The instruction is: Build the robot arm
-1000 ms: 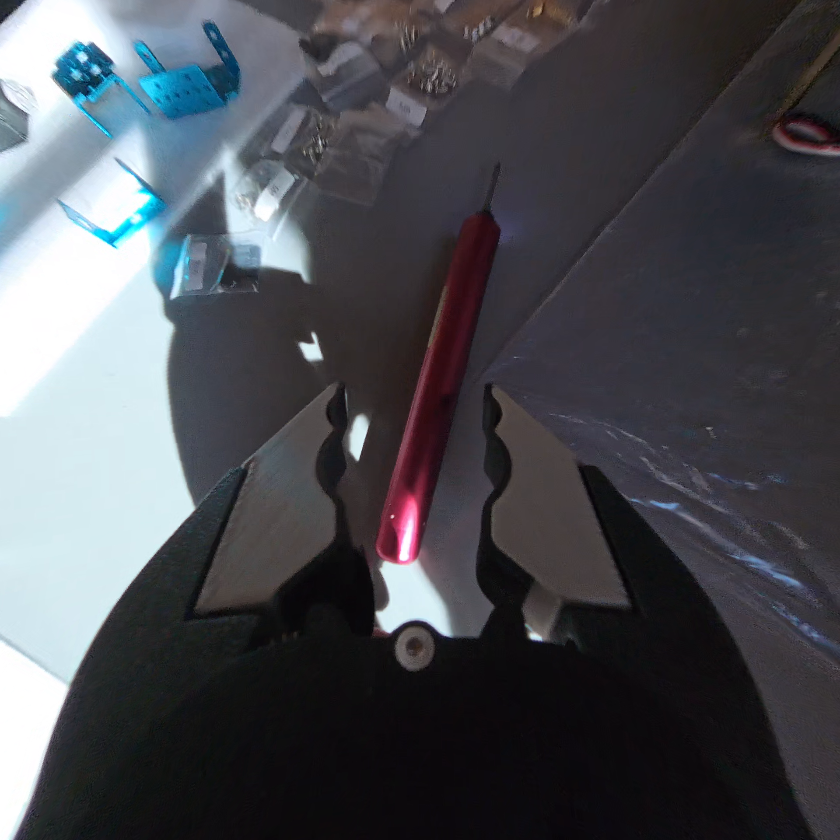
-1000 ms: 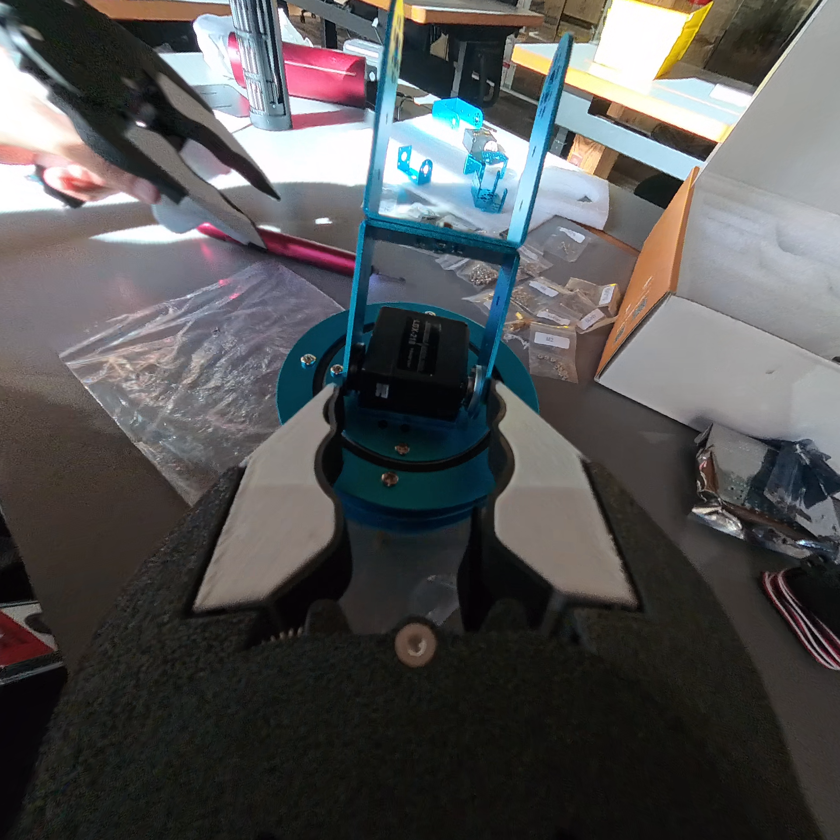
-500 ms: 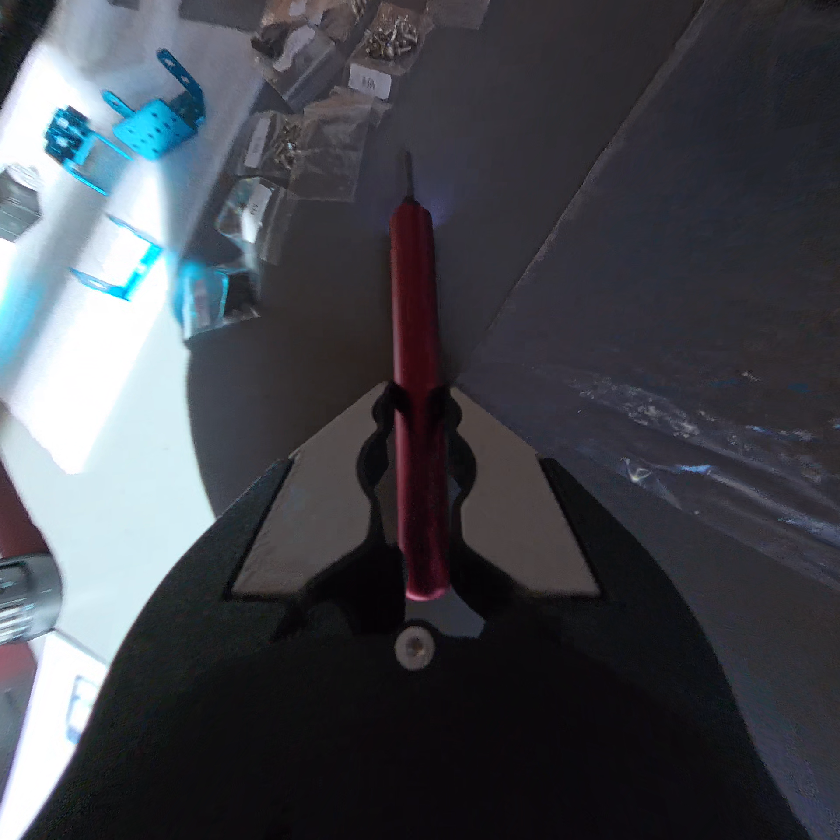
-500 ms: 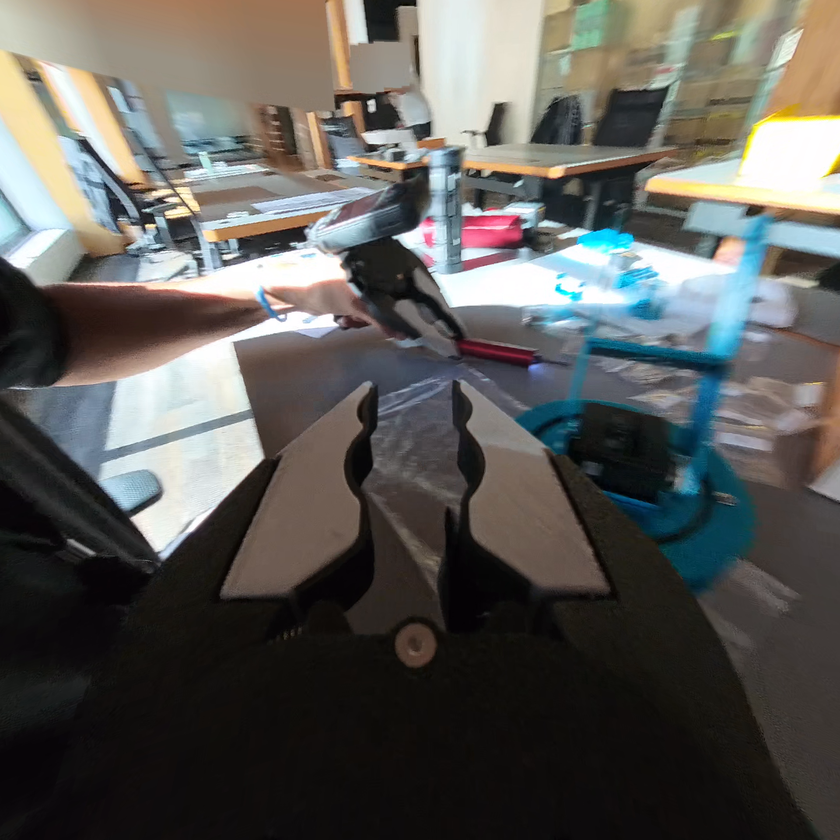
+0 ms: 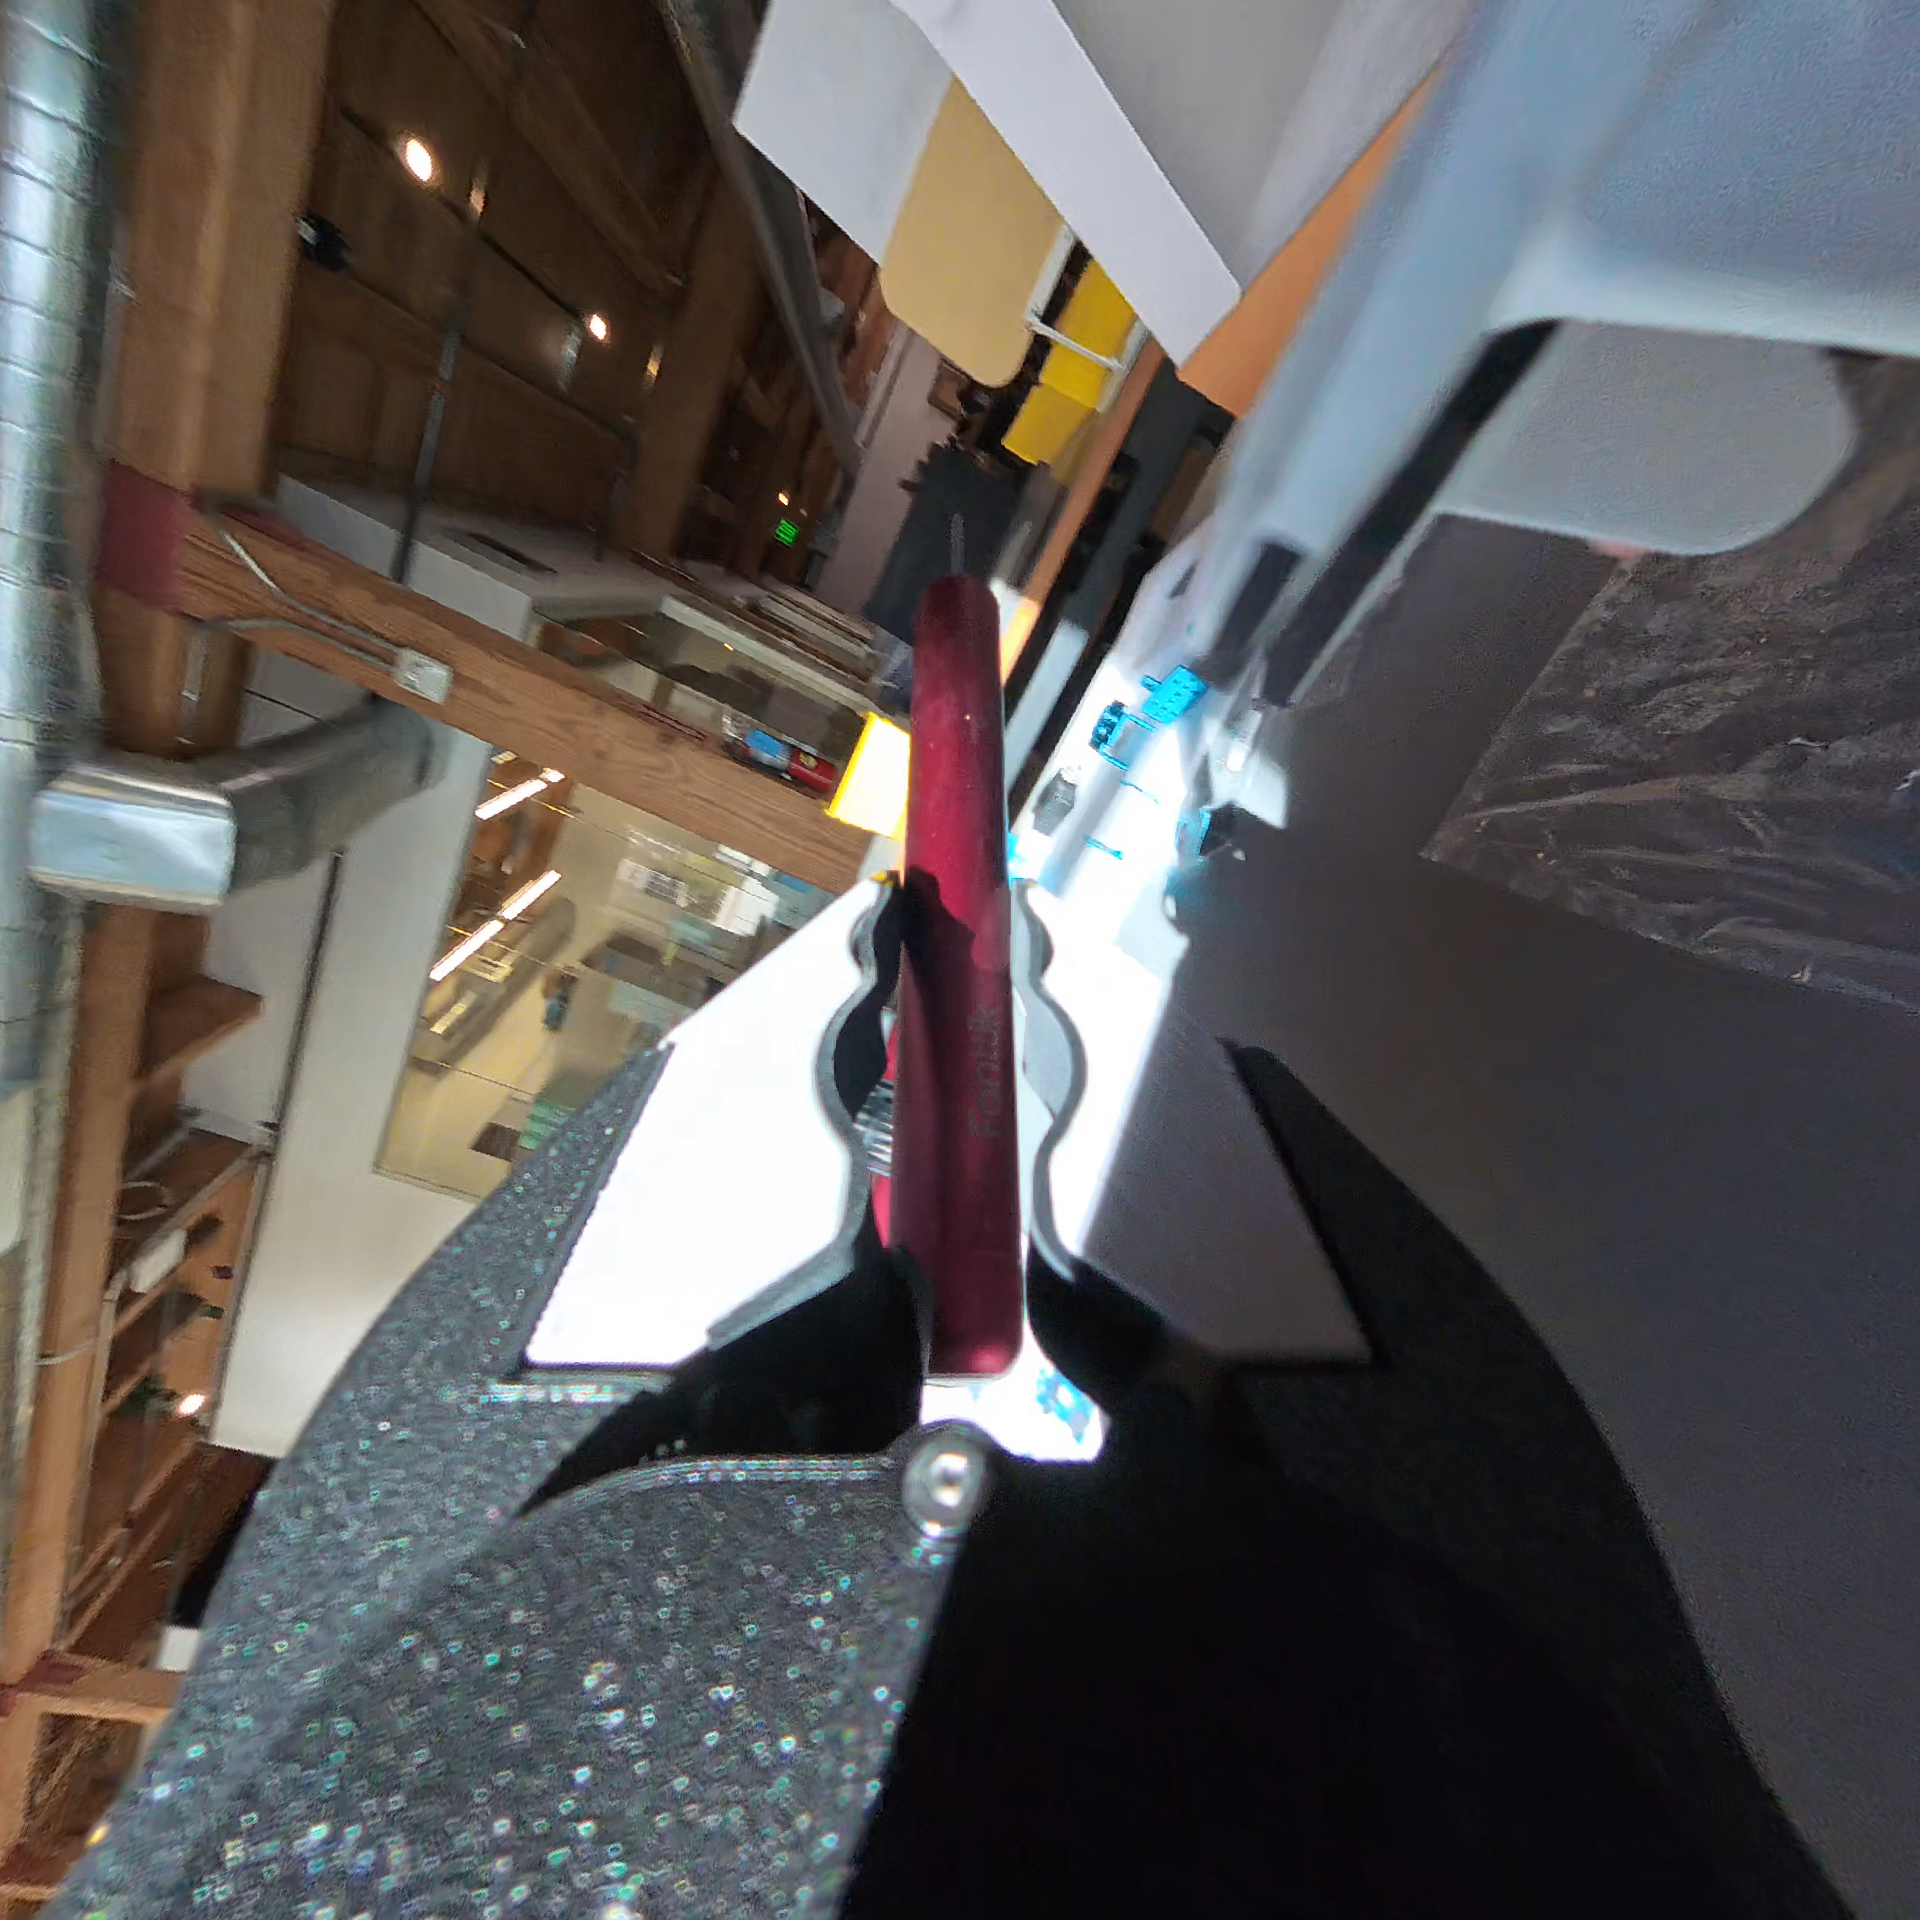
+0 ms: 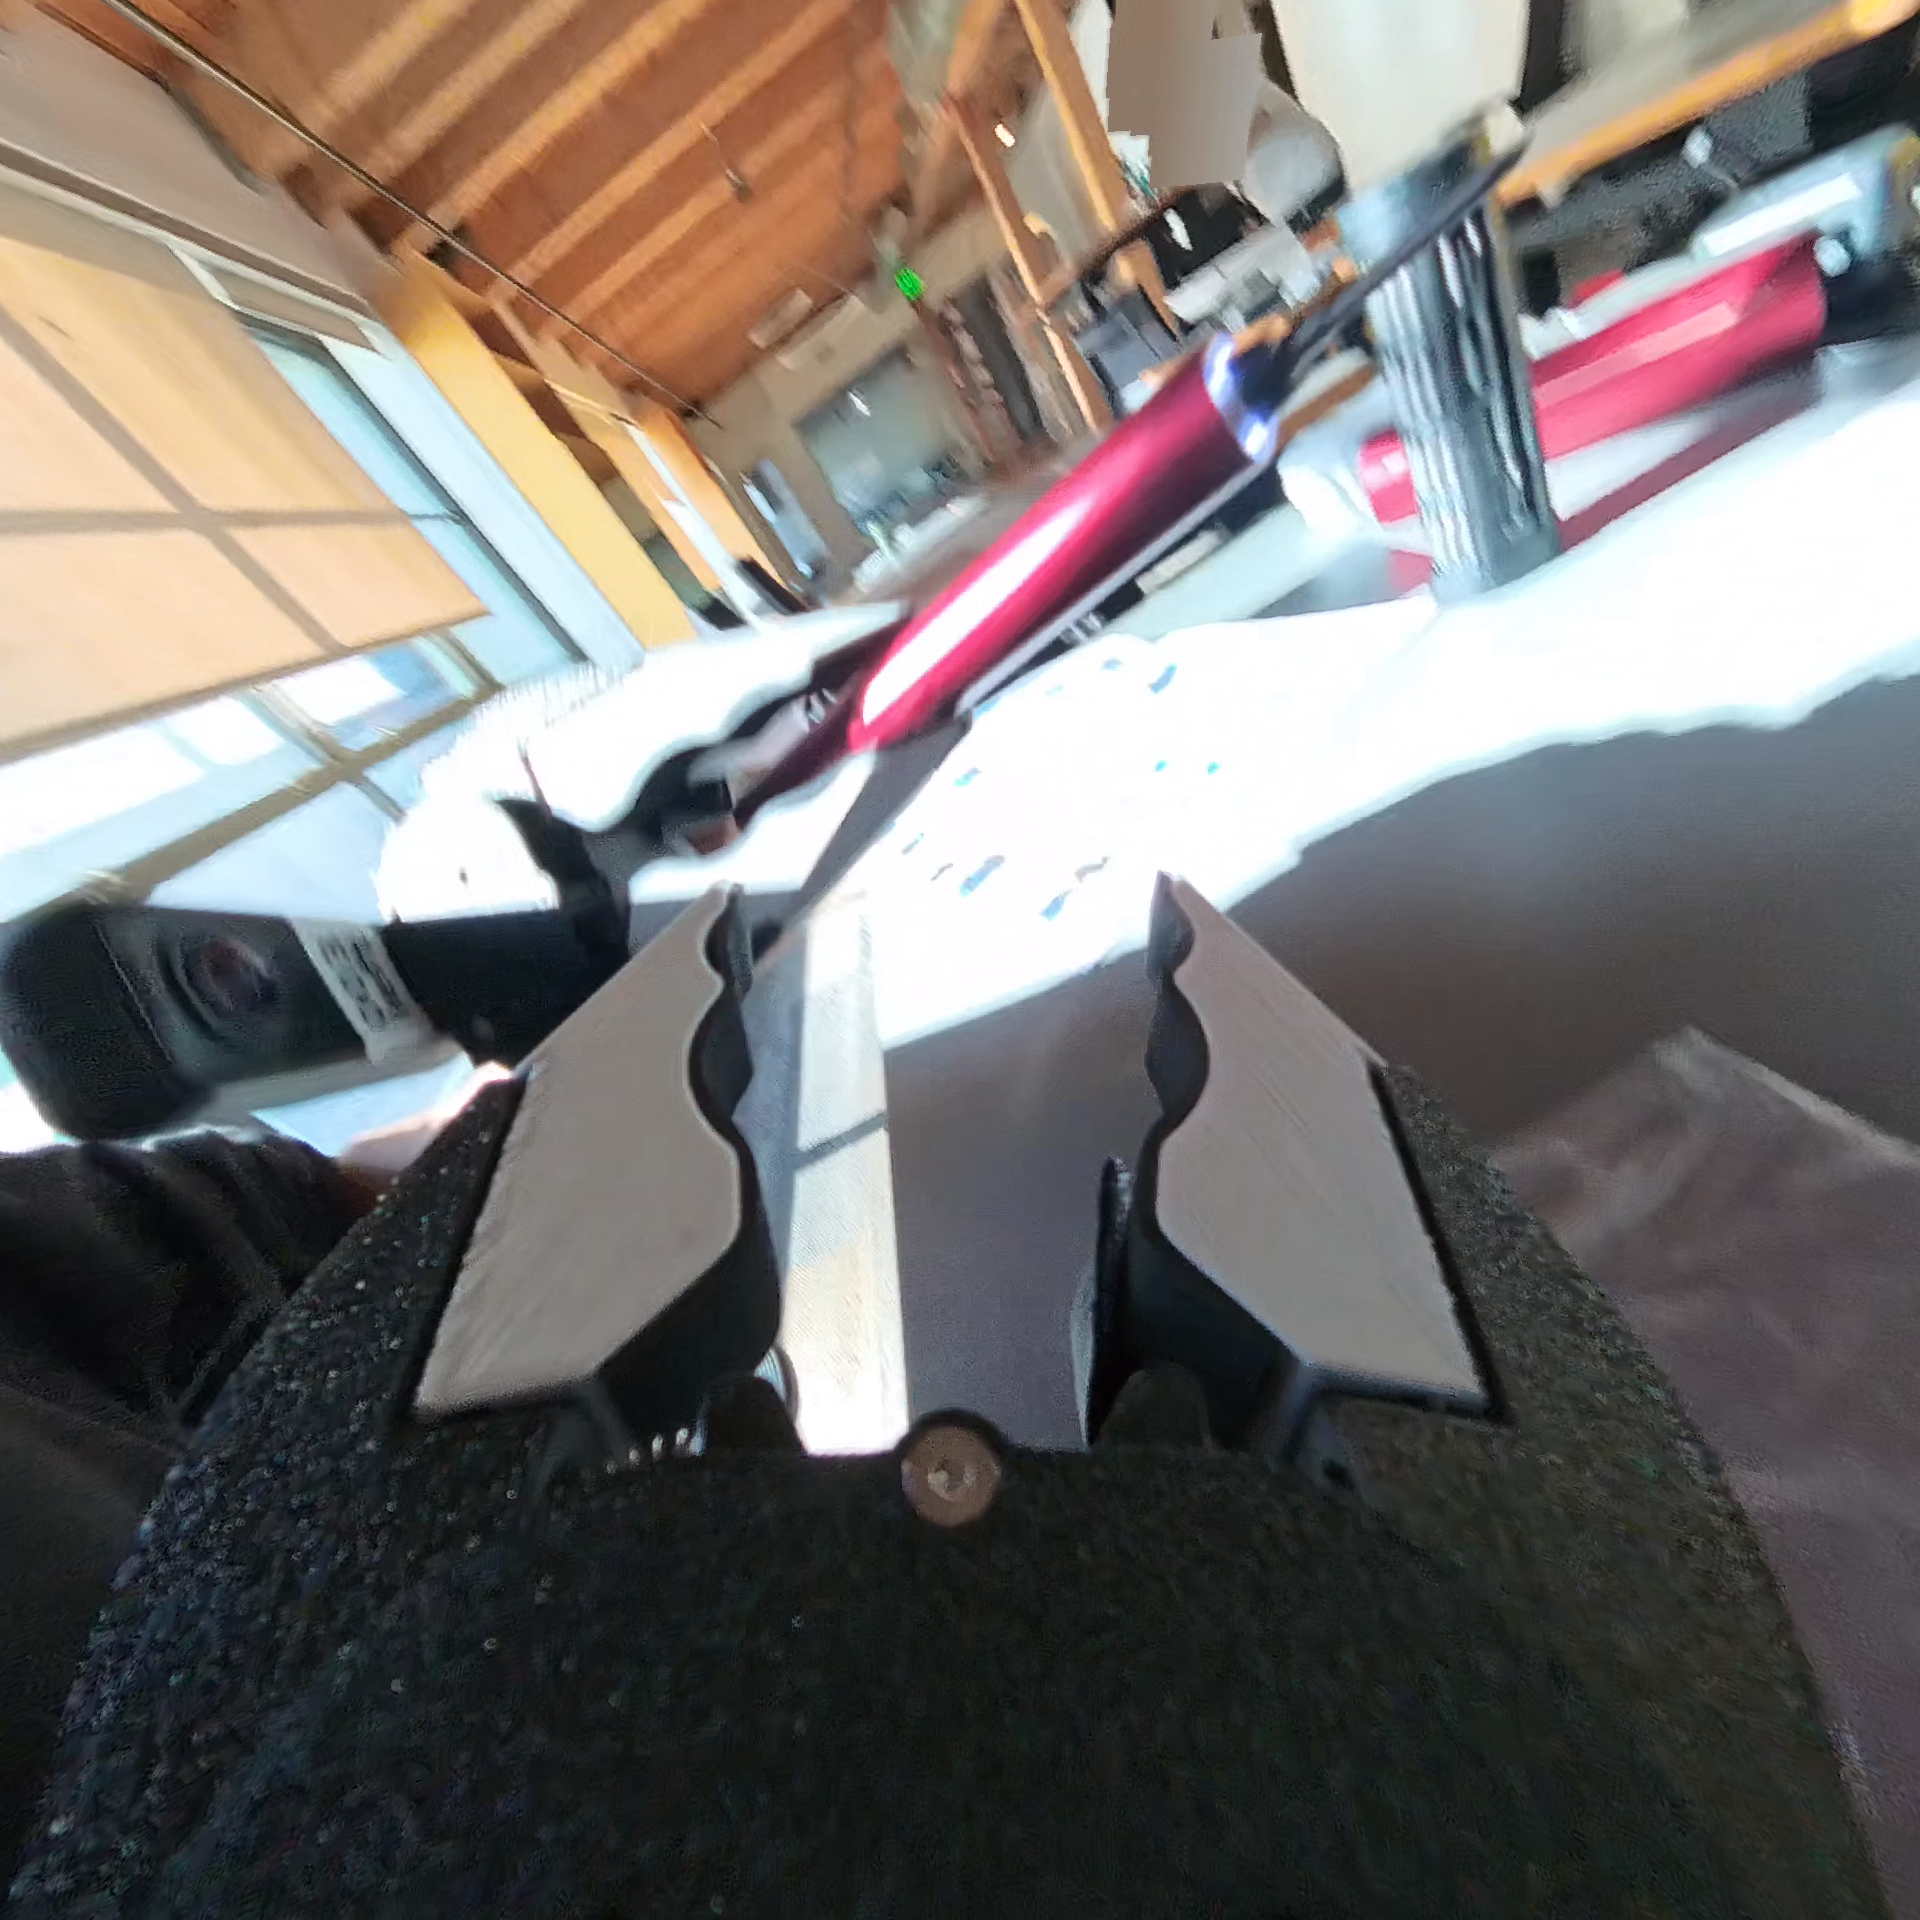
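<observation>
My left gripper point(image 5: 951, 888) is shut on a red screwdriver point(image 5: 954, 790) and holds it in the air, rolled on its side, with the thin bit pointing away. The shaft runs straight out between the fingers. My right gripper point(image 6: 945, 894) is open and empty, low over the dark table mat point(image 6: 1507, 935). In the right wrist view the left gripper point(image 6: 831, 727) shows at the left with its camera point(image 6: 197, 997), and the red screwdriver point(image 6: 1039, 551) slants up to the right from it.
A clear plastic sheet point(image 5: 1714, 810) lies on the dark mat point(image 5: 1455, 1091). Small blue metal brackets point(image 5: 1164, 707) sit on a bright white surface beyond. A white box point(image 5: 1558, 260) stands at the right. A grey ribbed cylinder point(image 6: 1455, 416) and a red tube point(image 6: 1662, 332) stand at the back. My hands' fingertips stand some 6 cm from each other.
My left gripper shut on the red screwdriver and lifted it off the table, rolling sideways. My right gripper left the blue turntable assembly, swung left, narrowed and then opened wide.
</observation>
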Demonstrator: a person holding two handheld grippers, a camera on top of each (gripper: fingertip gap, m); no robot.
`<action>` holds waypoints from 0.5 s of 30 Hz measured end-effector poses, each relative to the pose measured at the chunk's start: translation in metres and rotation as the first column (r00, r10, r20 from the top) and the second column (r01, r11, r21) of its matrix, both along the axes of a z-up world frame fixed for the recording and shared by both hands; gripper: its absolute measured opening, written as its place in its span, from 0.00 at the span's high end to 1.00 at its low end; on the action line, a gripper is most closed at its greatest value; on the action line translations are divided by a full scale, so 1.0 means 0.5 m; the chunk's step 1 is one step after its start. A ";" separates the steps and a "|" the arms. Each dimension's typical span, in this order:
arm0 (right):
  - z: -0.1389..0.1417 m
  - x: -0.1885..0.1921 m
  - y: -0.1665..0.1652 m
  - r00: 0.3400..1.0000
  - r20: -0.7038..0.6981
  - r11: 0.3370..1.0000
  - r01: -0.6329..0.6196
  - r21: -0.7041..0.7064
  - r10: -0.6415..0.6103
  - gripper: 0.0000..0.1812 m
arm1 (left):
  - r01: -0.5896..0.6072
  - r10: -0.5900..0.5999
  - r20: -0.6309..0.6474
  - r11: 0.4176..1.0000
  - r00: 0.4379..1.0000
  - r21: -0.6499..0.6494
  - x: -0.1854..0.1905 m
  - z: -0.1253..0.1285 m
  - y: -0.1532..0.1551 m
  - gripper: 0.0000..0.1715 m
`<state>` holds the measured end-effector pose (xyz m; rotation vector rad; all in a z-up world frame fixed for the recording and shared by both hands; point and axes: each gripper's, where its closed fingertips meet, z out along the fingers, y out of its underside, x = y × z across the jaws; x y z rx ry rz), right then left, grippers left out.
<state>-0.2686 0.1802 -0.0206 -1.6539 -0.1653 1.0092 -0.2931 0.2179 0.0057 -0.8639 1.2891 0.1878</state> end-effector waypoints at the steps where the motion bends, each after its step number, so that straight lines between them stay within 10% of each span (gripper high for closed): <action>1: 0.034 -0.008 0.006 0.998 -0.041 0.998 -0.037 0.046 0.039 0.57 | 0.014 -0.014 0.013 0.999 1.000 0.045 -0.010 0.014 -0.015 0.90; 5: 0.130 -0.039 0.027 0.974 -0.152 0.982 -0.149 0.119 0.166 0.59 | 0.088 -0.092 0.016 0.981 0.996 0.175 -0.026 0.034 -0.072 0.89; 8: 0.155 -0.042 0.031 0.970 -0.139 0.972 -0.177 0.153 0.199 0.87 | 0.093 -0.108 0.062 0.973 0.992 0.213 -0.036 0.051 -0.088 0.89; 11: 0.164 -0.049 0.017 0.959 -0.134 0.954 -0.222 0.200 0.251 0.88 | 0.095 -0.116 0.088 0.973 0.989 0.212 -0.039 0.053 -0.094 0.89; 15: 0.166 -0.053 -0.001 0.960 -0.053 0.927 -0.248 0.279 0.273 0.88 | 0.147 -0.118 0.234 0.983 0.965 -0.107 -0.047 0.026 -0.077 0.83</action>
